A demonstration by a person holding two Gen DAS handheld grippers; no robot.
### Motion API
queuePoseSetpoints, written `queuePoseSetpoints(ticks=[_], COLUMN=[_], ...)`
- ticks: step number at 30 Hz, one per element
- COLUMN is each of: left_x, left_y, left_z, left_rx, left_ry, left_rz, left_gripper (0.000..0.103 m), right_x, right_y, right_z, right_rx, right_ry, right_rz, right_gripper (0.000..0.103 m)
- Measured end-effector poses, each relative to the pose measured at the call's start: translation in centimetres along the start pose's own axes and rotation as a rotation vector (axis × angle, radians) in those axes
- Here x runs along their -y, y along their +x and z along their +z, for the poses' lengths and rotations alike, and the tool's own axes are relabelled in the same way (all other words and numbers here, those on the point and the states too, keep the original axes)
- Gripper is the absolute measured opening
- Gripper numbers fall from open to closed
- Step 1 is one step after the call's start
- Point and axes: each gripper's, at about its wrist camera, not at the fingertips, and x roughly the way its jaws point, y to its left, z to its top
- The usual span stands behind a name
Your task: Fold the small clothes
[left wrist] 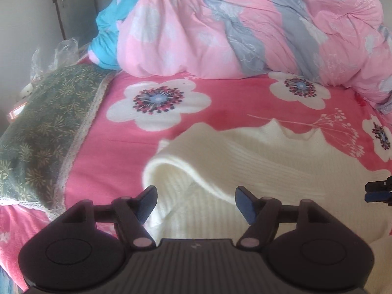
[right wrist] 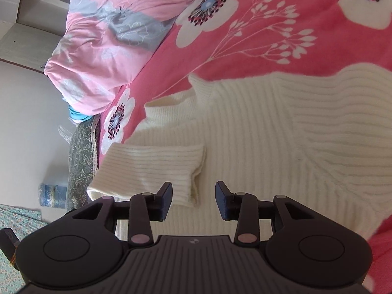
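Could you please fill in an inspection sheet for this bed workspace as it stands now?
Surface: pink flowered bedsheet.
Job's things: cream knit sweater lying on the sheet, one sleeve folded across its body.
Clutter: bunched pink and grey quilt; green leaf-print pillow; blue cloth; clear plastic wrap.
Grippers: left hand-held gripper open, nothing between its jaws; right hand-held gripper open above the sweater.
Cables: nothing seen.
Surroundings: pale wall.
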Motion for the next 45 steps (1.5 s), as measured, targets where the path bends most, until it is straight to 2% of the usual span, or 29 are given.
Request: queuePoseSetpoints(ticks=[2,5,10,16,19,21,24,26,29,31,34,37,39,40,42,44,45], left_x=[-2.3,-4.9,-6.7,-6.2,-6.2,-6.8,-7.4,-7.5,-7.1,-6.8,-5.9,-5.0,-4.6,-4.2,-3.4,-2.3,-1.9], left_y=[1.6,4.1,6.4,9.1,10.3,10.6,10.3,10.1,9.6,8.8,6.7,5.6,6.1,6.6,8.2,10.5,11.8], left_z=[-1.1,-2.8,-4.2,-4.1,-4.2,-4.4,-4.6,-4.9,-5.0,-4.8,-4.0,-2.7,-1.6,-1.1,-0.5,-0.4,-0.7], left_rx=[-0.054,-0.116,-0.150,-0.166,-0.185,-0.203,-0.209,-0.219,-0.222,-0.214,-0.166,-0.108,-0.084,-0.078,-0.071,-0.087,-0.106], left_ry=[-0.040,-0.074,-0.096,-0.087,-0.085,-0.125,-0.136,-0.136,-0.118,-0.108,-0.075,-0.041,-0.042,-0.047,-0.041,0.004,0.018], left_rz=[0.016,0.025,0.009,0.009,0.112,0.084,0.072,0.060,0.053,0.039,0.003,0.022,0.054,0.060,0.076,0.124,0.156], left_gripper=[0.072,0.071,0.071,0.071,0.071,0.071,0.071,0.071,0.071,0.071,0.072,0.077,0.077,0.077,0.077,0.077,0.077], right_x=[-0.9,-1.9,-3.5,-8.0,-9.7,-10.3,-9.1,-6.9,-2.2,0.2,1.7,2.1,2.4,2.3,2.1,1.9,2.2], right_y=[3.4,7.3,11.8,11.9,9.4,6.6,1.8,0.2,1.4,2.7,3.0,2.6,2.2,2.0,1.4,1.4,1.6], right_z=[0.1,0.7,1.2,-0.6,-0.4,0.3,2.0,3.0,3.7,3.4,3.4,3.6,3.9,4.1,4.4,4.7,4.9], right_rx=[-0.052,-0.082,-0.109,-0.070,-0.006,0.061,0.163,0.192,0.119,0.079,0.088,0.095,0.083,0.064,0.053,0.053,0.055], right_ry=[0.024,0.039,-0.001,-0.264,-0.336,-0.359,-0.320,-0.262,-0.156,-0.102,-0.058,-0.047,-0.026,-0.010,-0.030,-0.076,-0.074], right_rz=[-0.008,-0.053,-0.132,-0.204,-0.221,-0.222,-0.226,-0.246,-0.315,-0.329,-0.279,-0.242,-0.195,-0.133,-0.073,-0.083,-0.137], right_gripper=[0.103,0.103,0.103,0.103,0.103,0.103,0.103,0.103,0.103,0.103,0.103,0.103,0.103,0.103,0.103,0.103,0.103])
